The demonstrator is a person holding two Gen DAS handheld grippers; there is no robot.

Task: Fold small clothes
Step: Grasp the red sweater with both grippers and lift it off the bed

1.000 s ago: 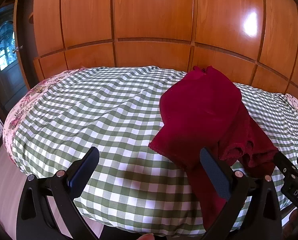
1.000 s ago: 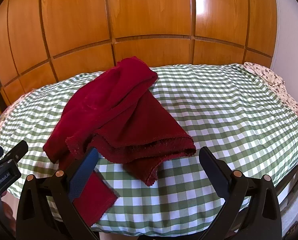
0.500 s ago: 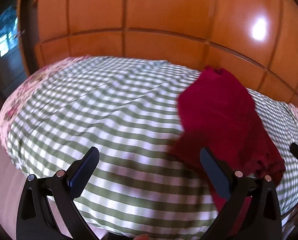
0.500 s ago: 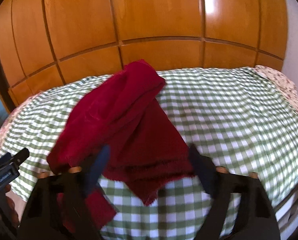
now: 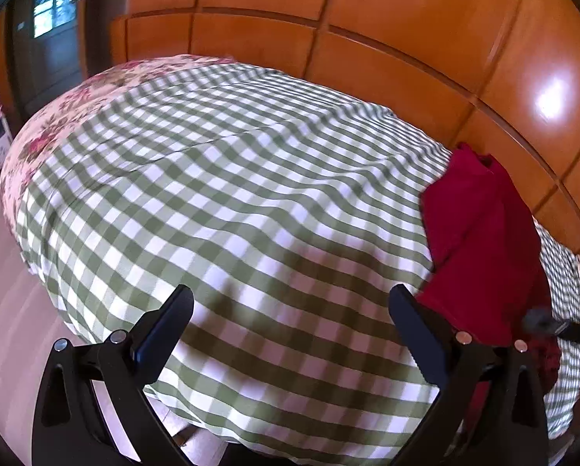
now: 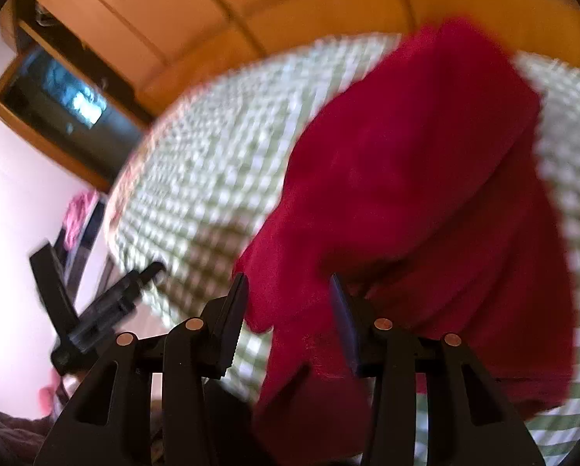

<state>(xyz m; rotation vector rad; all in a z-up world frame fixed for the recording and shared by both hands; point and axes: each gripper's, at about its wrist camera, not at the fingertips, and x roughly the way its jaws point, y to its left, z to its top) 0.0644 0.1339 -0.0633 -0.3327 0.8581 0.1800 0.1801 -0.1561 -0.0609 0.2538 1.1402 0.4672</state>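
Since the earlier frames, both cameras have swung: the left view has turned away toward the bed's left side, and the right tongs (image 6: 288,310) have narrowed from a wide spread and come up to the red garment (image 6: 418,194). Right tongs: jaws part-closed with a clear gap between them; a fold of the garment lies in that gap, but motion blur hides whether the jaws pinch it. Left tongs (image 5: 290,330): jaws spread wide, holding nothing, above the green-checked bedspread (image 5: 220,209). Garment position: crumpled on the bedspread near the wooden wardrobe (image 5: 406,39), at the right edge of the left view, one end draping over the near edge of the bed. A floral sheet (image 5: 76,105) shows at the bed's left end.
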